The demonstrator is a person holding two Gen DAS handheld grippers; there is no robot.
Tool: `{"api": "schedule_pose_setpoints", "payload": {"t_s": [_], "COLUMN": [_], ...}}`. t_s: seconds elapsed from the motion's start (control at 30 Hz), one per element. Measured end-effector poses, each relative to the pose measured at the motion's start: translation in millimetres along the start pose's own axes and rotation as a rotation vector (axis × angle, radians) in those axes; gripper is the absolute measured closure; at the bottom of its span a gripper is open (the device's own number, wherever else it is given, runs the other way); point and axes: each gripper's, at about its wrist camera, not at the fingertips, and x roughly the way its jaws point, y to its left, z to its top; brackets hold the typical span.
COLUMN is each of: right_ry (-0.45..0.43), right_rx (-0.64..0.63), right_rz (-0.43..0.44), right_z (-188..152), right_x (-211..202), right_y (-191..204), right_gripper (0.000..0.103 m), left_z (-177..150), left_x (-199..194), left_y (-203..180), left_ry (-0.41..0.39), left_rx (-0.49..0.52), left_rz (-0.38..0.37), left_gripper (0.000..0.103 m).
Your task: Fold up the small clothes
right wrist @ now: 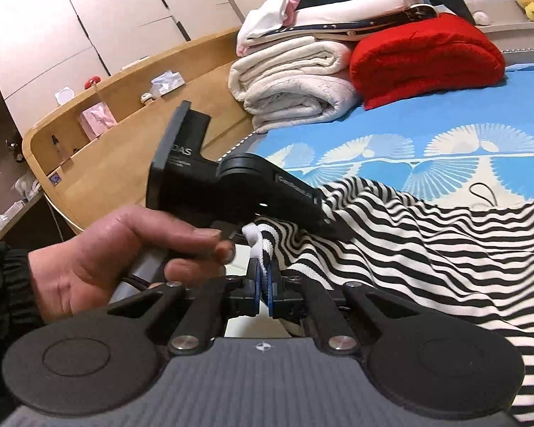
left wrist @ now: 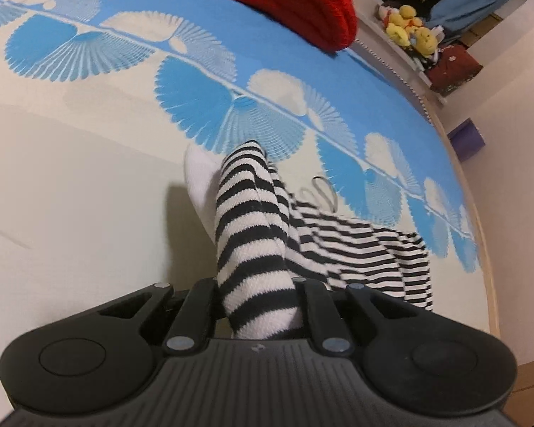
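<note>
A black-and-white striped garment (left wrist: 252, 220) with a white edge hangs from my left gripper (left wrist: 258, 306), which is shut on it; its fingertips are hidden by the cloth. The rest trails down to the right onto the blue and cream bedspread (left wrist: 71, 178). In the right wrist view my right gripper (right wrist: 265, 281) is shut on a white-trimmed edge of the same striped garment (right wrist: 427, 249), which spreads to the right over the bed. The left gripper's black body (right wrist: 231, 185), held by a hand, is just above and left of my right gripper.
A folded red blanket (right wrist: 427, 60) and folded white blankets (right wrist: 292, 82) with stacked clothes lie at the bed's far end. A wooden headboard shelf (right wrist: 99, 124) with small items curves at left. Yellow plush toys (left wrist: 411, 28) sit on a shelf beyond the bed edge.
</note>
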Motion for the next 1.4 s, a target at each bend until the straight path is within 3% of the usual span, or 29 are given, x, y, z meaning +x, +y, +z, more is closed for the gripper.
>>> {"api": "schedule_pose_setpoints", "payload": {"t_s": [0.3,0.57,0.6,0.67,0.73,0.77,0.87,0.93,1.0,1.07,1.13,1.27,1.37,1.4], "right_ry": [-0.059,-0.179,-0.196,-0.234,-0.259,-0.260,-0.197,-0.062,0.097,0.109,0.044,-0.039,0.025,0.059], "right_rx": [0.011,0.080,0.086,0.103,0.141,0.161,0.267,0.386,0.513,0.585,0.556,0.442,0.400,0.403], "right_rz": [-0.082,-0.234,-0.257,-0.308,-0.355,-0.388,-0.533,-0.649,-0.700,-0.735,-0.738,-0.592,-0.454,-0.416], "right_z": [2.6,10.0,10.0,10.4,9.5,9.5,3.3,-7.1,-23.6,-30.2,-19.0,12.8,23.1,21.6], "right_x": [-48.7,-131.4,-144.1,-173.0,-200.2,-213.2,-239.0,-238.2,-231.0,-234.6,-240.6,-238.3,-215.8,-203.8], "right_y": [-25.7,-73.7,-79.8,-94.1,-110.7,-121.3,-164.4,-202.7,-238.4,-254.9,-255.8,-263.5,-280.8,-285.6], "right_gripper": [0.100,0.100,0.100,0.101,0.101,0.101,0.101,0.101,0.099,0.095,0.093,0.070,0.051,0.050], "left_z": [-5.3,-29.4,-34.5,-45.4,-52.6,-55.8,-56.0,-53.6,-52.2,-52.5,-50.6,-55.5,-68.0,-71.3], "left_x": [12.3,39.8,43.2,47.1,46.3,42.3,37.6,42.4,49.2,55.8,57.0,63.3,66.4,66.3], "left_y": [-69.2,-179.9,-195.3,-224.3,-240.4,-243.5,-242.7,-235.8,-228.2,-219.6,-212.5,-199.7,-198.1,-197.7], "left_ry": [-0.024,-0.069,-0.076,-0.087,-0.093,-0.120,-0.138,-0.105,-0.061,-0.006,0.025,0.120,0.161,0.163], "left_rx": [0.073,0.173,0.199,0.247,0.266,0.269,0.291,0.295,0.308,0.328,0.355,0.412,0.492,0.517], "left_rz": [-0.049,-0.188,-0.210,-0.279,-0.368,-0.392,-0.389,-0.337,-0.268,-0.215,-0.188,-0.166,-0.135,-0.124], "left_gripper": [0.091,0.091,0.089,0.071,0.045,0.043,0.045,0.046,0.048,0.051,0.052,0.052,0.052,0.052]}}
